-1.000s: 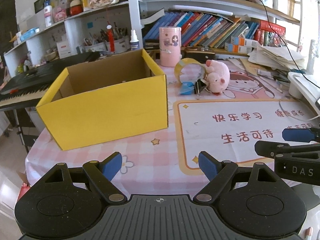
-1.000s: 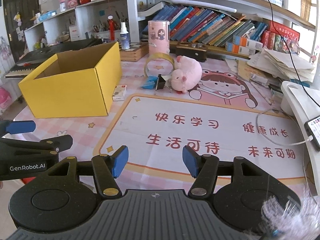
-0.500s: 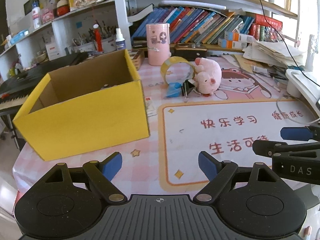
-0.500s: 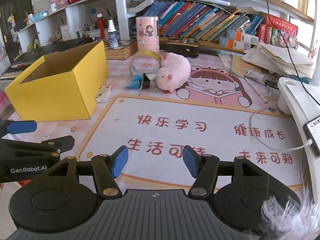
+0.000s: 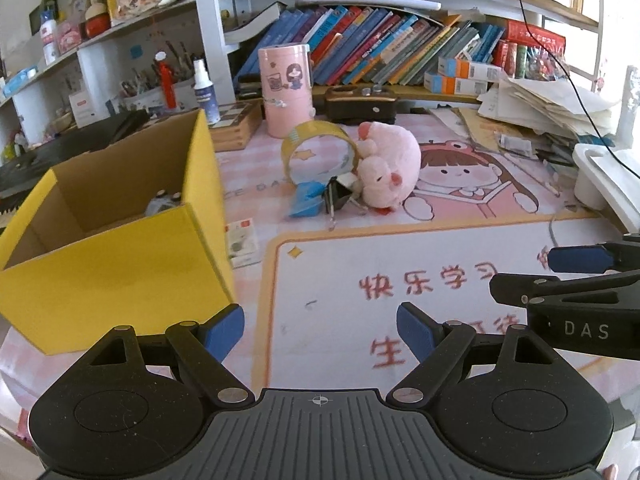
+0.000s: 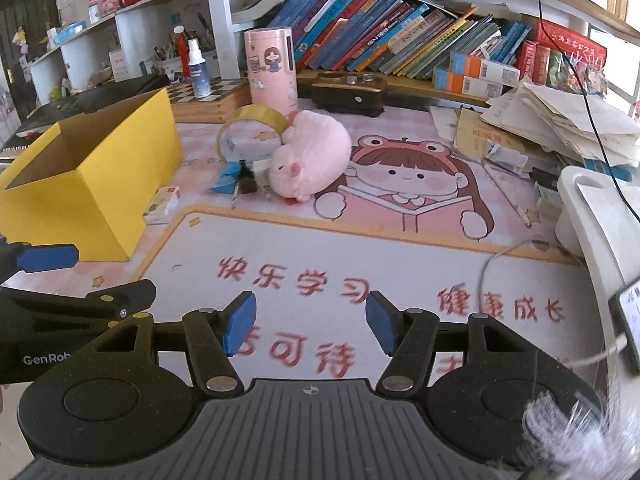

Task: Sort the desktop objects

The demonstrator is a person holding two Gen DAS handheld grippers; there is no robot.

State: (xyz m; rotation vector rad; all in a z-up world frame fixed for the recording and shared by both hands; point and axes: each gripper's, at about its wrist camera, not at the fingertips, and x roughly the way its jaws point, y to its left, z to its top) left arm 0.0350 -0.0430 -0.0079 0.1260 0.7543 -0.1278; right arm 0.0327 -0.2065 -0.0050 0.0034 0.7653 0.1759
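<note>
The open yellow cardboard box [image 5: 120,240] is the landmark: just right of its far corner lies a cluster of a small white card packet [image 5: 242,237], a blue folded paper [image 5: 306,199], a black binder clip [image 5: 338,197], a yellowish tape roll [image 5: 320,152] and a pink plush pig [image 5: 388,172]. Both the left gripper [image 5: 320,330] and the right gripper [image 6: 311,322] hang well short of the cluster with fingers apart and empty. The cluster lies straight ahead of the left gripper and ahead-left of the right gripper, so neither looks clearly nearer.
</note>
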